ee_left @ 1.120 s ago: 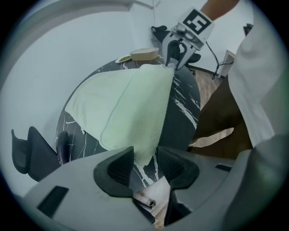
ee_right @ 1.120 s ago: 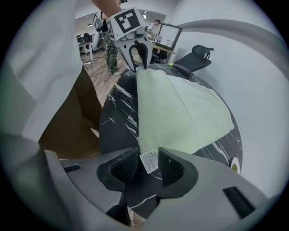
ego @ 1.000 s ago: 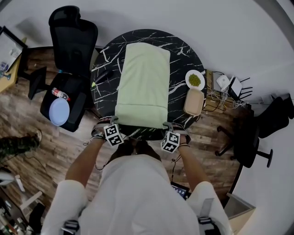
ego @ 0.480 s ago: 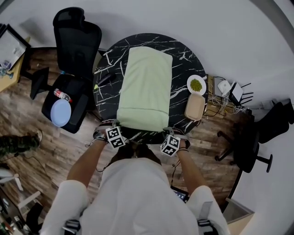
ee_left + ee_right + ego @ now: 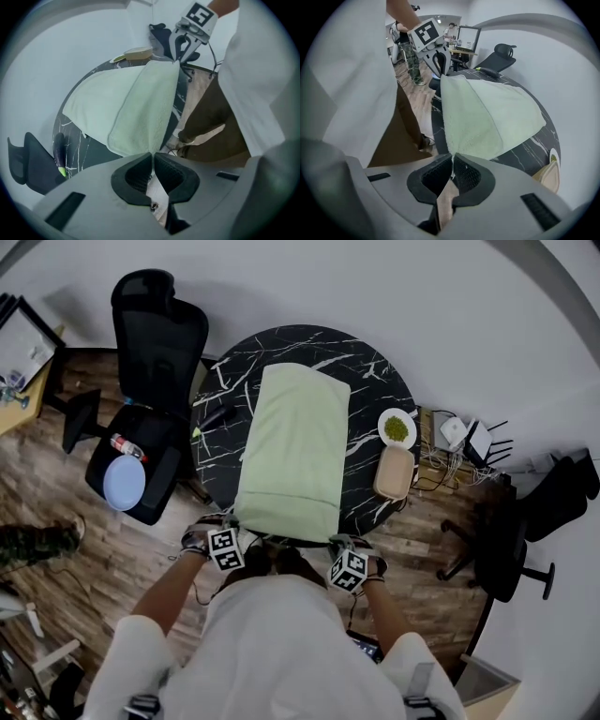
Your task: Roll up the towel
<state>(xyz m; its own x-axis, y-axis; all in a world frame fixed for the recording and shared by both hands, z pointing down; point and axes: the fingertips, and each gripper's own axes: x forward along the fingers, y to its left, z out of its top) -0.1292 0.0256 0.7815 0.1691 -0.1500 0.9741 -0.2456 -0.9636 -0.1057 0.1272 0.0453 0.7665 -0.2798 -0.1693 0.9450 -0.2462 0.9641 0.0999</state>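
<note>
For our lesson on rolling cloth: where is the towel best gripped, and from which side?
Its two near corners, from the person's side, pointing steeply down. The towel lies lengthwise away, so its short near edge starts the roll; the left tongs and right tongs are shut on those corners.

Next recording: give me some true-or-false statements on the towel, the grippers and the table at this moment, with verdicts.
1. The left gripper and the right gripper are each shut on a near corner of the towel. True.
2. The towel is rolled into a tight cylinder. False: it lies spread along the table, with only its near edge lifted.
3. A white plate with green contents sits to the right of the towel. True.
4. The table is plain white. False: it is black with white veins.
</note>
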